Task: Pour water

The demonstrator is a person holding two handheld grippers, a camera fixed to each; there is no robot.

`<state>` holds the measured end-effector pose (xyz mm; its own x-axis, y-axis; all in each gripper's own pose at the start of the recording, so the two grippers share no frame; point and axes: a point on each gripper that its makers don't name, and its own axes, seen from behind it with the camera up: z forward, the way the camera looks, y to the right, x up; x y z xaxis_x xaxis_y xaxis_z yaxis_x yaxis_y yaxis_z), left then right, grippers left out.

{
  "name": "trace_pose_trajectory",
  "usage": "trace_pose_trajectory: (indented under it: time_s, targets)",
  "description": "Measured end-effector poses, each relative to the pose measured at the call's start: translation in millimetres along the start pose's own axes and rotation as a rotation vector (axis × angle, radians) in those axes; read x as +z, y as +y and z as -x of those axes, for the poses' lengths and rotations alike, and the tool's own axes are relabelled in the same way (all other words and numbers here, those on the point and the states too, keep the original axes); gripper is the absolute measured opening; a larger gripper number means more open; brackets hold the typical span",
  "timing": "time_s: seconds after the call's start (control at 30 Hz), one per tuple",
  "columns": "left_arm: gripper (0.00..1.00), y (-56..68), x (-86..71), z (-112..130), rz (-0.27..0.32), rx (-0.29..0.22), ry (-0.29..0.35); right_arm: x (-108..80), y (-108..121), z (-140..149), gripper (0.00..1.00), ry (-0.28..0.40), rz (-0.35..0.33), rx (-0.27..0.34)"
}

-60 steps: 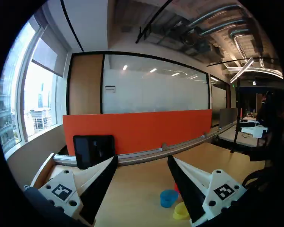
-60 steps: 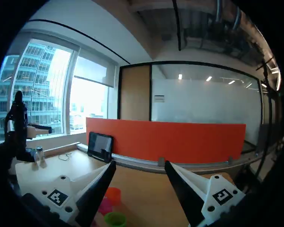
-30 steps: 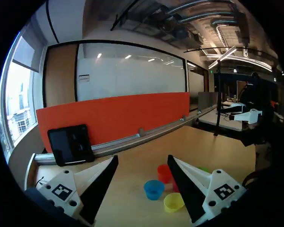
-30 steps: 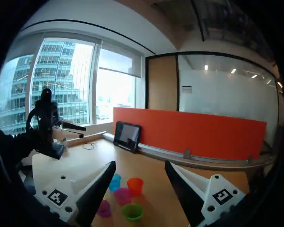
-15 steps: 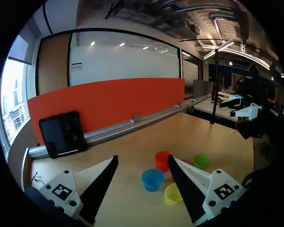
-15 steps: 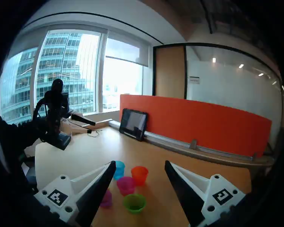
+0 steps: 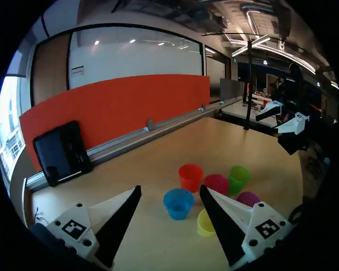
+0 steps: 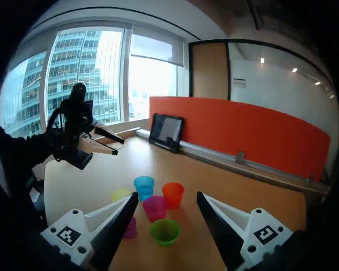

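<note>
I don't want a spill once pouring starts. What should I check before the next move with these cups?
1. Left gripper open, empty: ok.
2. Right gripper open, empty: ok.
3. Blue plastic cup and orange plastic cup upright on light wooden desk: ok.
4. Water in either cup: cannot tell.
5. Finger room around pink plastic cup: not ok, the orange one and green plastic cup crowd it.

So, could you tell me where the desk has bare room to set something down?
Bare desk lies between the orange cup and the orange divider, beside the tablet. It is crowded where six cups huddle around the pink cup.
</note>
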<state>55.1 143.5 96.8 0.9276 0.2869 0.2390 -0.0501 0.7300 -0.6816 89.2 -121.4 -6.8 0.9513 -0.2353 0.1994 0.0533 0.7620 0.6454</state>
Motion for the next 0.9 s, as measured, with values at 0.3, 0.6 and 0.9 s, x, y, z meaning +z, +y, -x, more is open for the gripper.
trace_pose_trajectory:
  time_s: [0.3, 0.6, 0.9]
  targets:
    - [0.96, 7.1, 20.6, 20, 0.046, 0.022, -0.066, 9.1, 1, 25, 1.00, -0.054, -0.016, -0.002]
    - [0.97, 9.0, 38.6, 42, 0.078, 0.024, -0.135, 15.5, 4, 47, 1.00, -0.087, -0.024, 0.003]
    - [0.96, 15.2, 56.5, 61, 0.102, 0.048, -0.196, 22.3, 3, 66, 1.00, -0.122, -0.035, 0.000]
